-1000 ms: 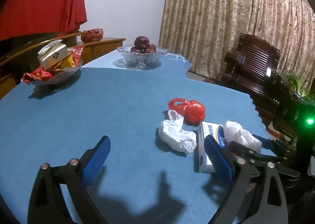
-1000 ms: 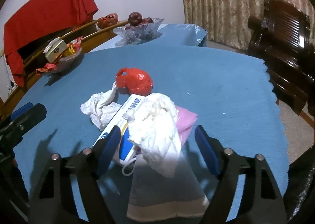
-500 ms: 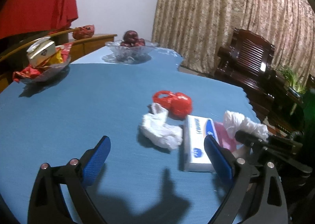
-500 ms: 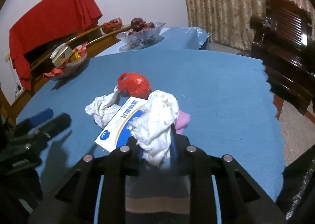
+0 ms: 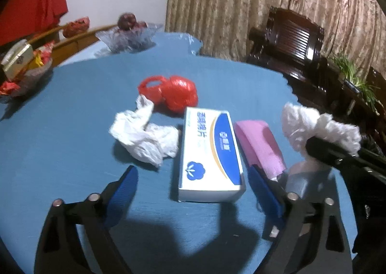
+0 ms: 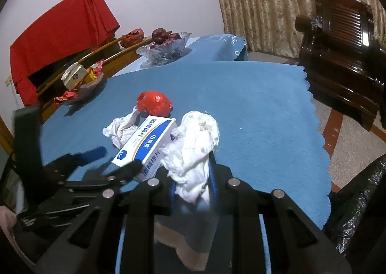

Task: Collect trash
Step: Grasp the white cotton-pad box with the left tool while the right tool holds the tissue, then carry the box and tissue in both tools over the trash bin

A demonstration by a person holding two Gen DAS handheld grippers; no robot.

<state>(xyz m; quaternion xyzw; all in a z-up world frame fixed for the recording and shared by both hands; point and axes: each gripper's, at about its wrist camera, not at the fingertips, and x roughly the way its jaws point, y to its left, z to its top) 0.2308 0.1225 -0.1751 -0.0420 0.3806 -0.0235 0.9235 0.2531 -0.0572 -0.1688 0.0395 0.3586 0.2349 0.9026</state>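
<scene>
Blue table point(image 5: 60, 143), trash clustered near its scalloped edge; the white-and-blue box point(image 5: 208, 153) serves as landmark. Right gripper point(image 6: 190, 177) — jaws drawn narrow, clamped on a white tissue wad point(image 6: 193, 143) that bulges up and out above the pads, lifted clear of the cloth just right of the box; in the left view the same wad sits atop the dark finger, right of the box and above the pink packet point(image 5: 259, 146). Left gripper point(image 5: 193, 192) — jaws wide but closing, blue pads flanking the box's near end, not pressing on it; the box lies flat between them on the table. Crumpled white paper point(image 5: 144, 139) lies just left of the box, touching or nearly touching its long side. Red bag point(image 5: 176, 93), knotted with a loop handle, sits just beyond the box's far end, against the paper's upper tip. Pink packet runs along the box's right side, its near end behind the left gripper's right pad. Well beyond the box: a glass bowl point(image 5: 130, 37) with dark red fruit, and off to the far left a dish point(image 5: 24, 73) of wrappers with a small carton. Black bag point(image 6: 357, 211) shows at the table edge, right of the box in the right view.
</scene>
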